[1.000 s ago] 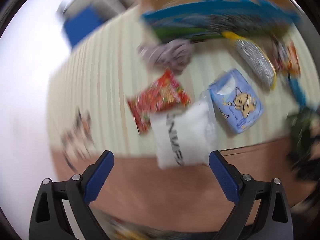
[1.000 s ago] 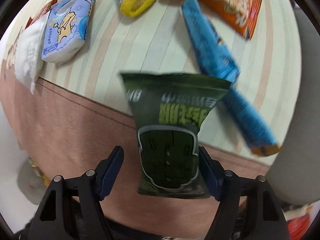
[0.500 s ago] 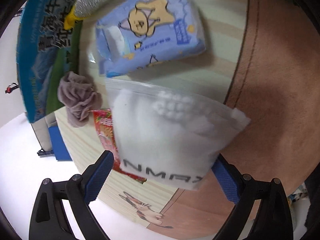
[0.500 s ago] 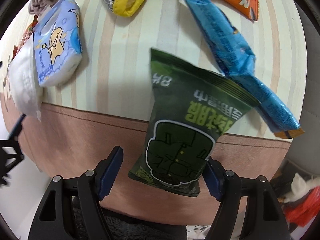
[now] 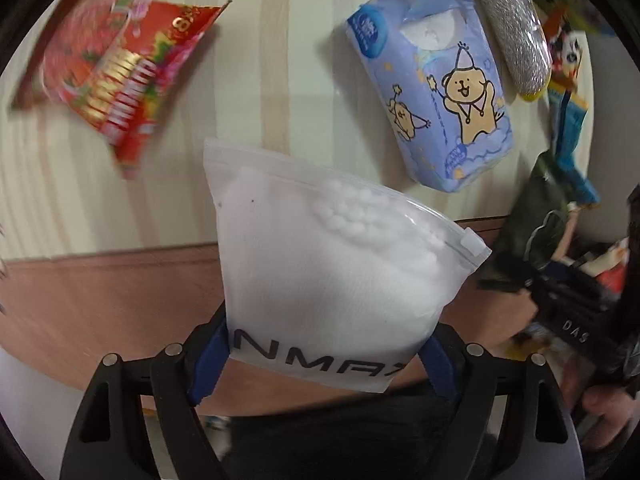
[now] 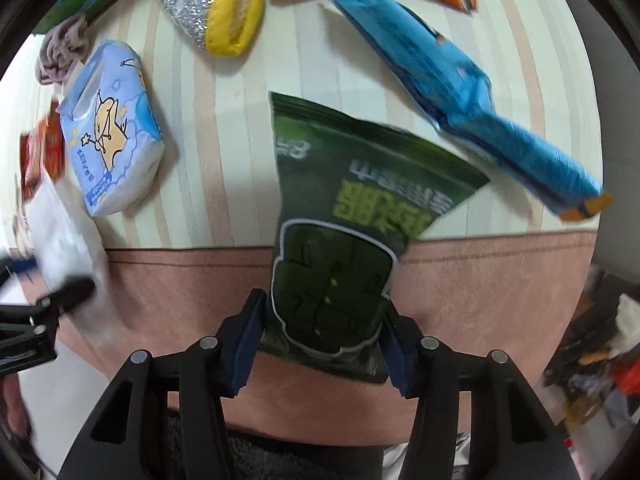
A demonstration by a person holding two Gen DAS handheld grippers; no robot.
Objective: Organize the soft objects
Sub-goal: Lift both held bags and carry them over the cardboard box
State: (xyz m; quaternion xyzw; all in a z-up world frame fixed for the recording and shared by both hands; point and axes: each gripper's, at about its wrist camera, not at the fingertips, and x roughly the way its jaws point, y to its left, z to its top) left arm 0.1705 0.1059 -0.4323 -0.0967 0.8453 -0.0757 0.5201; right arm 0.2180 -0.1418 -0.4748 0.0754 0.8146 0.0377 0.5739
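Left hand-held gripper (image 5: 323, 364): I saw its blue pads clamped on the lower corners of the white zip bag (image 5: 320, 264), at the bottom centre of the left wrist view.
White zip bag: frosted, translucent plastic with a zip seal along its upper edge, filled with small white balls that bunched near the seal; dark letters "NMAX" ran along its bottom. It was held over the bench (image 5: 280, 92) edge, its top leaning into the middle of the frame.
Right hand-held gripper (image 6: 320, 340): I had it closed on the bottom of the green snack bag (image 6: 344, 240), low centre of the right wrist view.
Green snack bag: dark green, puffy, with lime-green lettering and a white-outlined dark panel; its top reached up over the striped bench.
Tissue pack (image 5: 436, 92): pale blue with cartoon bears, lying on the bench in the upper right of the left view, apart from the zip bag.
Red snack packet (image 5: 108, 76): upper left, blurred.
Silver and yellow scourer (image 6: 212, 4): top of the right view.
Long blue packet (image 6: 460, 92): upper right, lying diagonally just beside the green bag's top corner.
Grey cloth scrunchie (image 6: 60, 52): upper left of the right view, touching the tissue pack.
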